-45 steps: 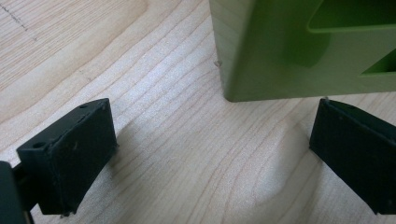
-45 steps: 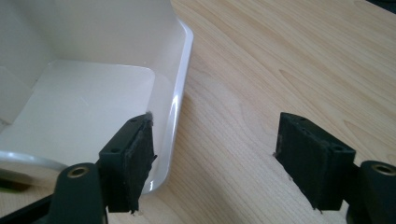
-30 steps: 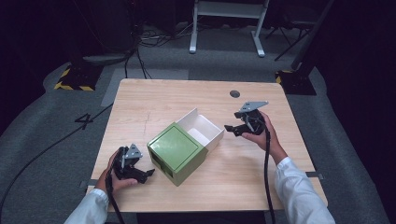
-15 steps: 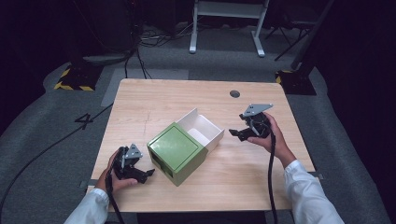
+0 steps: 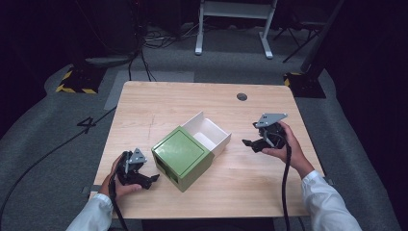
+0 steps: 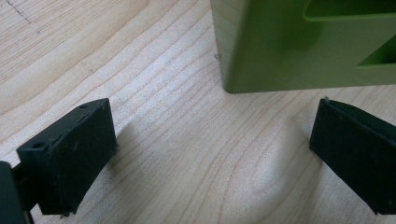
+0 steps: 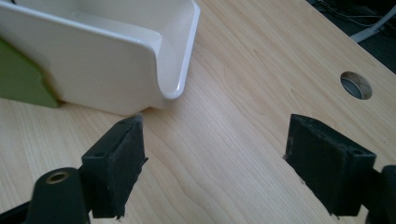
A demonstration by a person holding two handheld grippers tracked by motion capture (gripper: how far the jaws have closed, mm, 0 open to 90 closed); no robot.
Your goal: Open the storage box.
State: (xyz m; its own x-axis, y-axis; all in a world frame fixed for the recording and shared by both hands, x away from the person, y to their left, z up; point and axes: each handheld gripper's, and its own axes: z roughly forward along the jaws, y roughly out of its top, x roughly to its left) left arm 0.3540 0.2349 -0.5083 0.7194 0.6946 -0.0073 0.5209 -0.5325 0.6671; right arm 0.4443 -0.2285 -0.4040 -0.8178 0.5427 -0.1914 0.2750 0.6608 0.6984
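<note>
Your left gripper (image 5: 150,178) sits low at the near left of the table, jaws spread wide, nothing between them. In the left gripper view (image 6: 210,154) only bare wood grain lies between the two black pads. The near corner of the green square plastic box (image 6: 299,46) stands just beyond the jaw tips, apart from both pads. Recessed cut-outs show in the green wall facing you. There is free wood to the left of that corner, and the table's near edge runs close behind your left hand (image 5: 118,180).

Your right gripper (image 5: 251,143) is off to the box's right, well apart from it, with the grey three-cornered plate on top. Its jaws are also wide open and empty. In the right gripper view (image 7: 212,158) the rounded corner of the white glossy plastic drawer (image 7: 121,65) sits just ahead of one pad; whether that pad touches the drawer wall you cannot tell. A sliver of the green box shows beside the drawer. The other pad has open wood all round it.

The green box (image 5: 182,156) lies near the middle of the light wooden table (image 5: 168,103), turned diagonal to the table edges. The white drawer (image 5: 208,134) sticks out of its far-right side, open at the top, interior looks empty. Beyond the box, toward the far edge, the wood is open. A round grey cable hole (image 5: 242,96) sits far right of the box, seen also in the right gripper view (image 7: 356,85). To the box's right there is a broad strip of table up to your right hand (image 5: 281,144).
</note>
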